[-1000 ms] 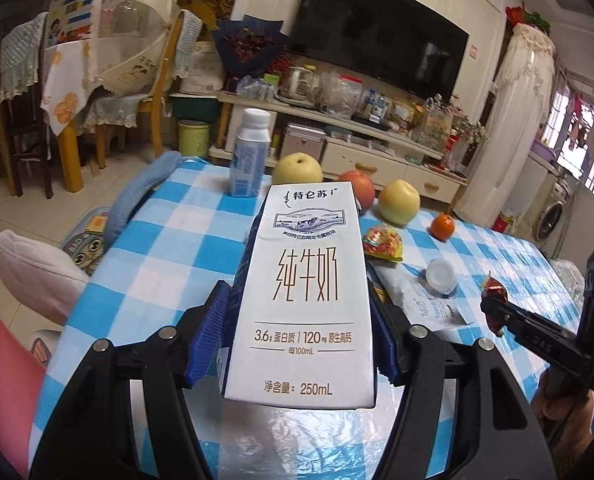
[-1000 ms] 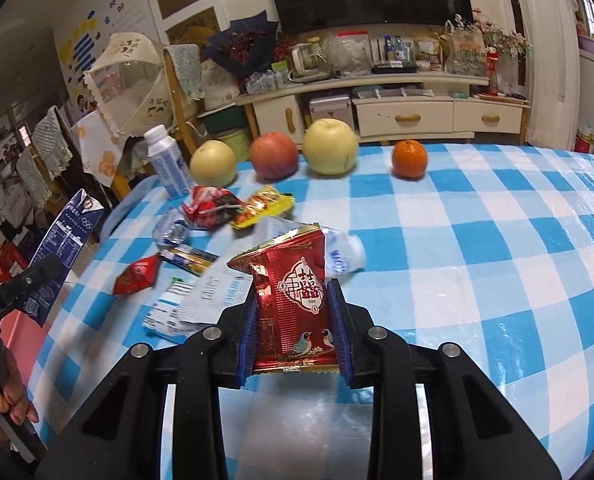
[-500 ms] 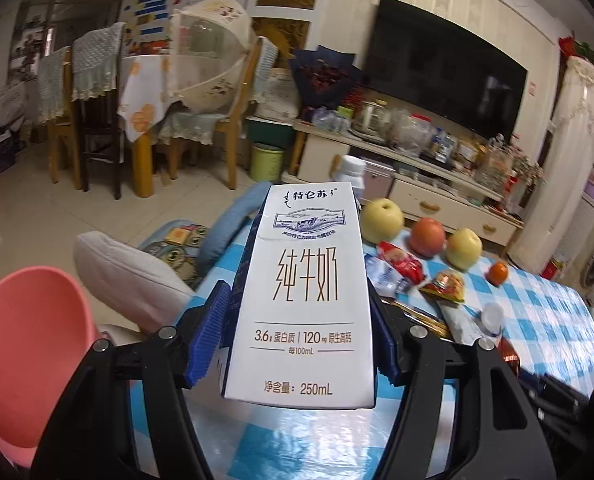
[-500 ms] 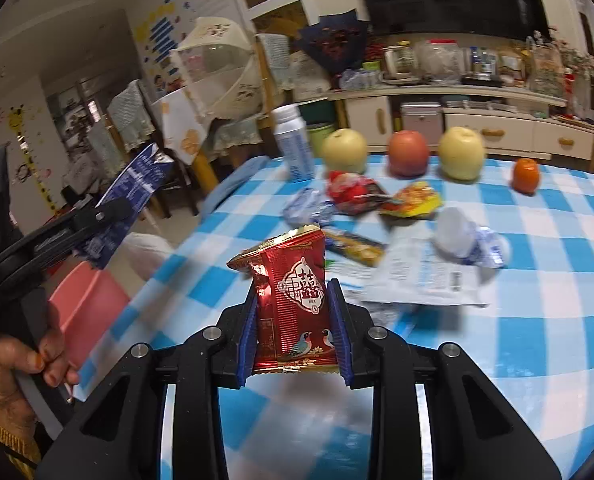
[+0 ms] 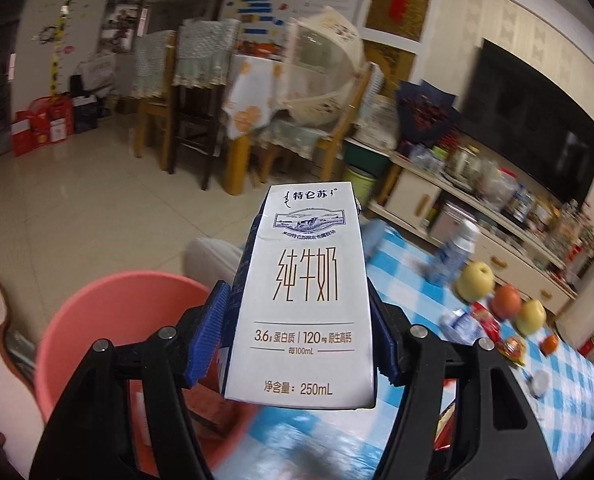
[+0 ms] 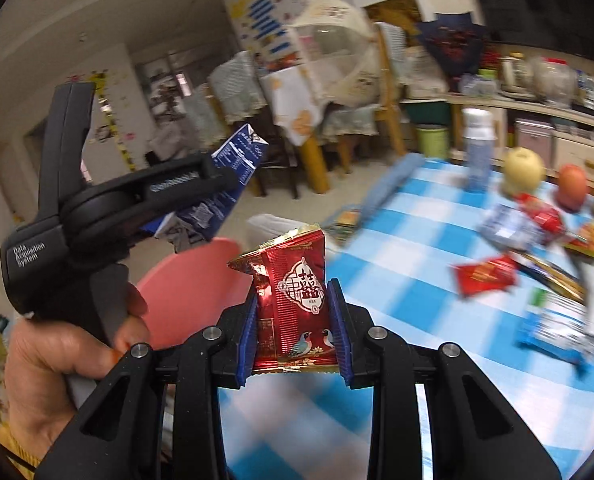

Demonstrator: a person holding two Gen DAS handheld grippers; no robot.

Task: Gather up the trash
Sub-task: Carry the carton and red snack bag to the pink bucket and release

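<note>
Your left gripper has its fingers clenched on a white milk carton, upright, label toward the camera. A pink bin sits on the floor just beside the worktop edge, below and left of the carton. Your right gripper grasps a red snack wrapper w/ both pads; in that view the bin lies just behind the wrapper, to its left.

Judged step: carrying both pieces to the bin. To do it well, bring each piece fully over the bin's mouth, not its rim, before letting go. Lower the carton some so it doesn't bounce out. The wrapper is light and may cling to a pad or drift, so open wide. Release one at a time; the two grippers sit near each other above the bin.

More wrappers, a bottle and fruit remain on the worktop, away from the bin.
</note>
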